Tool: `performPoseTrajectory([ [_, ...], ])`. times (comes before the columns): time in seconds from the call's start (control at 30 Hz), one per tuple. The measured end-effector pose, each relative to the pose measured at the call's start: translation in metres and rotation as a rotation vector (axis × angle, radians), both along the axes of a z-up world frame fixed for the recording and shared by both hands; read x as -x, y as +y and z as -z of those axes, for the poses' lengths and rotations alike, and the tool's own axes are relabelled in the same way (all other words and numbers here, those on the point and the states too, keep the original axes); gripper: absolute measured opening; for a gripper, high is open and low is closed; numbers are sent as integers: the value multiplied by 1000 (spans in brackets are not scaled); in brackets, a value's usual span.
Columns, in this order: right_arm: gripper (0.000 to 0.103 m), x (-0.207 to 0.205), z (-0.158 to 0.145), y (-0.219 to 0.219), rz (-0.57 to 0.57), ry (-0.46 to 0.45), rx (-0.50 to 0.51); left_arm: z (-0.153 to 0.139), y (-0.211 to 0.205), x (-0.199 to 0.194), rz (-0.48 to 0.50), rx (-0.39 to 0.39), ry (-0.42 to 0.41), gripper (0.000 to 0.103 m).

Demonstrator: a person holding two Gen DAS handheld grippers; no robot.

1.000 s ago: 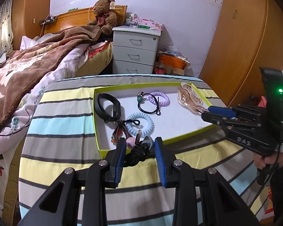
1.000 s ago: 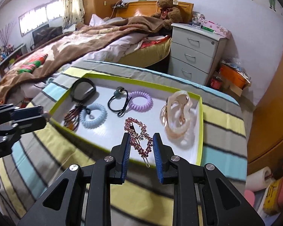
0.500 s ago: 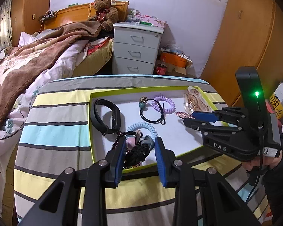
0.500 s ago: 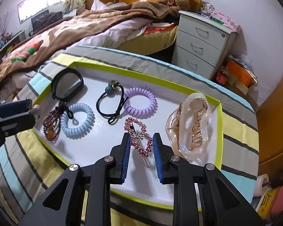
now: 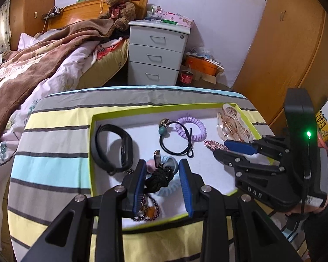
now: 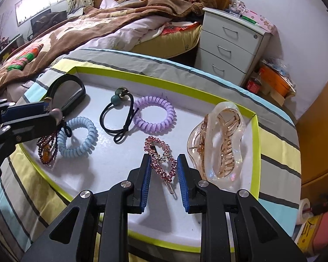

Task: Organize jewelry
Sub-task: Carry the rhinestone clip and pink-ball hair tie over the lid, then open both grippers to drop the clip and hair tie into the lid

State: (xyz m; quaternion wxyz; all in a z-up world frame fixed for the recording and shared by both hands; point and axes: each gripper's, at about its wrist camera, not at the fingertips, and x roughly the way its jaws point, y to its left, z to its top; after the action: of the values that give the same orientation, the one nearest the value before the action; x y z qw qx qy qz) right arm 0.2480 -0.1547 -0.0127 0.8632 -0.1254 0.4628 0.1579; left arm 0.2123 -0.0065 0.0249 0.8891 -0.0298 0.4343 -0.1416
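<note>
A white tray with a lime-green rim (image 5: 91, 144) (image 6: 254, 152) lies on a striped cloth. My left gripper (image 5: 163, 166) (image 6: 54, 113) is shut on a black knotted cord (image 5: 159, 178) with pink and grey charms, over the tray's near left part. My right gripper (image 6: 164, 163) (image 5: 220, 148) is shut on a pink rhinestone hair clip (image 6: 161, 159) (image 5: 212, 144), just above the tray floor. In the tray lie a black band (image 6: 67, 91), a black elastic with a teal bead (image 6: 118, 113), a purple coil (image 6: 155, 113), a blue coil (image 6: 76, 137), a dark beaded bracelet (image 6: 47, 148) and a clear claw clip (image 6: 220, 144).
The striped tablecloth (image 5: 54, 144) ends in a rounded far edge. Beyond it stand a bed with a brown blanket (image 5: 32, 61) and a white drawer unit (image 5: 157, 54). Wooden wardrobe doors (image 5: 284, 54) fill the right. A hand in a dark sleeve (image 5: 312, 209) holds the right gripper.
Both grippers moved forward and down over the tray, each keeping its item. The left one crossed the near rim. The right one came in beside the claw clip, then stayed.
</note>
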Motion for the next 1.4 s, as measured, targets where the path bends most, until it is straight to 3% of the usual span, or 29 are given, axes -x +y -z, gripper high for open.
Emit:
performPoseTrajectory([
  [1.0, 25, 3, 0, 0, 1, -10, -7, 26, -11, -33, -21, -34, 66, 34],
  [1.1, 25, 3, 0, -1, -3, -6, -12, 27, -11, -32, -26, -28, 73, 36],
  [1.17, 26, 2, 0, -2, -1, -5, -15, 26, -10, -31, -29, -29, 69, 46],
  [1.4, 32, 1, -6, -4, 4, -16, -40, 21, -10, -29, -26, -31, 64, 51],
])
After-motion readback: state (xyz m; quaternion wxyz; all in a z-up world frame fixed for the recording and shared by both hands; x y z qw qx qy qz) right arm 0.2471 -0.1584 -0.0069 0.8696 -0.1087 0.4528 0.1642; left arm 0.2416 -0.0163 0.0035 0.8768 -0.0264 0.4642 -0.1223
